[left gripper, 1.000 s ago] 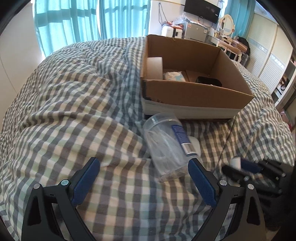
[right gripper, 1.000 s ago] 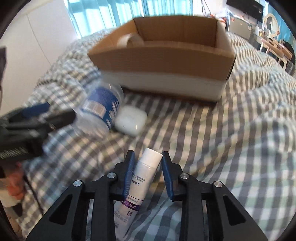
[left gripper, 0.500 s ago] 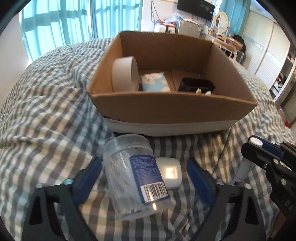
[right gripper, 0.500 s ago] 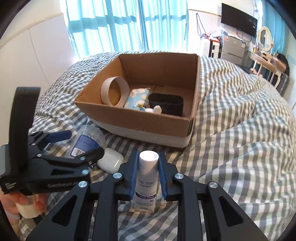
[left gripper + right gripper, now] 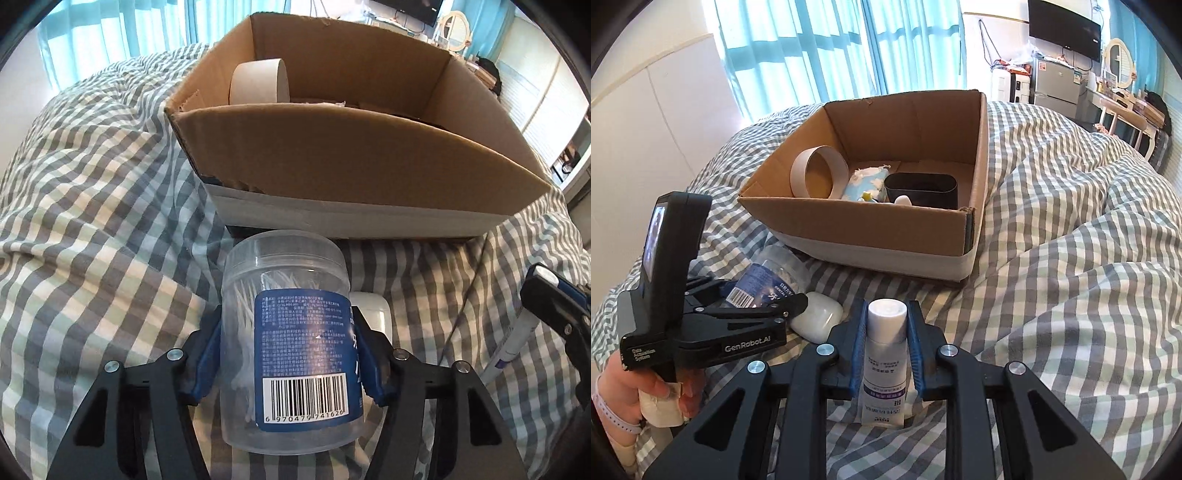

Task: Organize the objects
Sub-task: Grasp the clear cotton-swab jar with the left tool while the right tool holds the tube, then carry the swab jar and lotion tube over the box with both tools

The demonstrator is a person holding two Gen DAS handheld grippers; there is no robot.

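Note:
My left gripper is shut on a clear plastic jar of cotton swabs with a blue label, just in front of the cardboard box; it also shows in the right wrist view. My right gripper is shut on a white tube, held up above the bed, short of the box. A white earbud case lies on the checked bedspread beside the jar. In the box are a tape roll, a blue tissue pack and a black container.
The box sits on a grey checked bedspread with soft folds. Curtained windows stand behind the bed. A fridge, TV and dresser are at the far right. The right gripper's tip shows at the right edge of the left wrist view.
My left gripper has moved in and closed on the swab jar, which lay loose before. My right gripper has lifted the white tube and holds it higher, facing the box.

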